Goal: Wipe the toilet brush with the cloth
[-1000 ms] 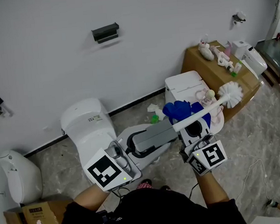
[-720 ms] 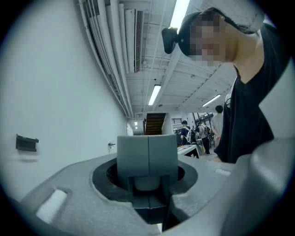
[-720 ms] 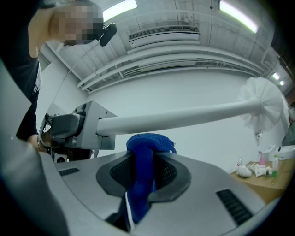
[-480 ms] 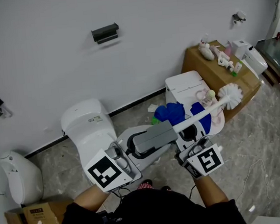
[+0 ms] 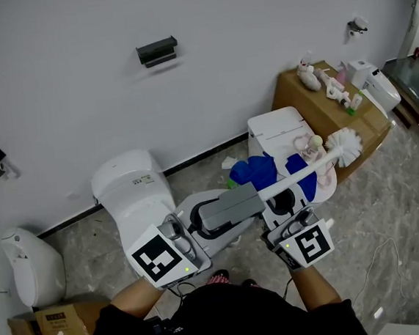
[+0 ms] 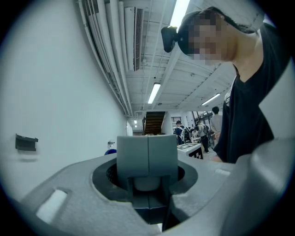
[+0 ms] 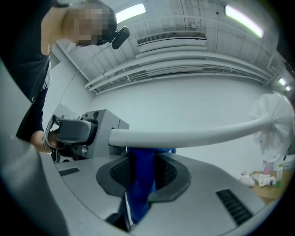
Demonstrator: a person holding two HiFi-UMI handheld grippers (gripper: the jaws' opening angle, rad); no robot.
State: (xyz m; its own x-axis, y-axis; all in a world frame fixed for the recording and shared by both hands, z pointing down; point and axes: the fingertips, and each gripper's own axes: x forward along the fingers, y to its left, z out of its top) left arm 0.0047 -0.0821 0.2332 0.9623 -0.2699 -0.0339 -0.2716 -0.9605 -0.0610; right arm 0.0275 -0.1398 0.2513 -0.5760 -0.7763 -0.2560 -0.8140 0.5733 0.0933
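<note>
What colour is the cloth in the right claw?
Blue. The cloth shows best in the right gripper view.

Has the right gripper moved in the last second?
Yes. The right gripper, shut on the blue cloth, has shifted down and slightly left in the head view, away from the white box behind it.

The room is viewed steeply from overhead, the jaws closely from behind. The toilet brush [image 5: 344, 145] is shared with the right gripper view.

Black short-sleeved shirt [image 5: 224, 322]; grey left tongs [image 5: 249, 196] and right tongs [image 5: 289, 194] each carry a black-and-white marker cube [image 5: 159, 258].
</note>
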